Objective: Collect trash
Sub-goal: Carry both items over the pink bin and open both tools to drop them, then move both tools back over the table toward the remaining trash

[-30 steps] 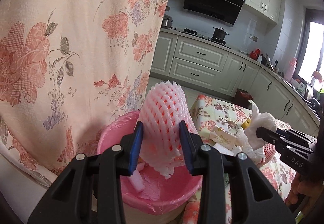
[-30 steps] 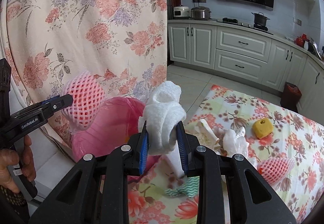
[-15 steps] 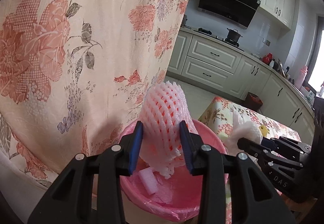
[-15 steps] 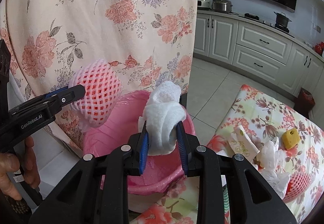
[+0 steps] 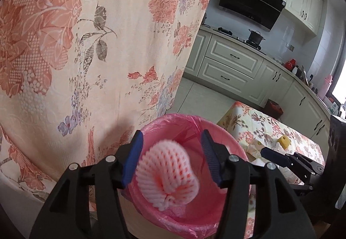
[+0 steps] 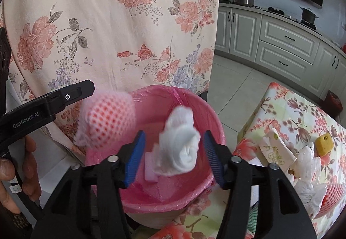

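Nearest to you in the left wrist view, your left gripper (image 5: 172, 159) has its blue-padded fingers (image 5: 132, 160) spread wide, and the pink foam fruit net (image 5: 167, 175) sits between them without touching either pad. It is blurred (motion, by the look of it). Its long axis runs from its rounded end at upper left of centre down to its gathered, pinched end at lower centre, so the closed tip points down into the bin.

In the right wrist view, your right gripper (image 6: 173, 155) is likewise spread, with clear gaps on both sides of the white crumpled tissue (image 6: 179, 151), which floats between the pads. The wad stands roughly upright, its narrower end up and its bulkier end low, pointing into the bin. The same foam net shows at centre left of this frame, just under the tip of the left gripper's finger.

Behind and below both items is the pink-lined trash bin (image 6: 214, 122), its mouth open toward you, with pale foam pieces (image 6: 151, 165) lying inside.

At the right edge, the floral tablecloth (image 6: 287, 109) carries a yellow sponge block (image 6: 323, 144), a printed paper wrapper (image 6: 275, 150) and more white crumpled wrappings (image 6: 307, 161).

Filling the upper left is a floral curtain (image 5: 97, 44); kitchen cabinets (image 5: 229, 64) lie farthest back.
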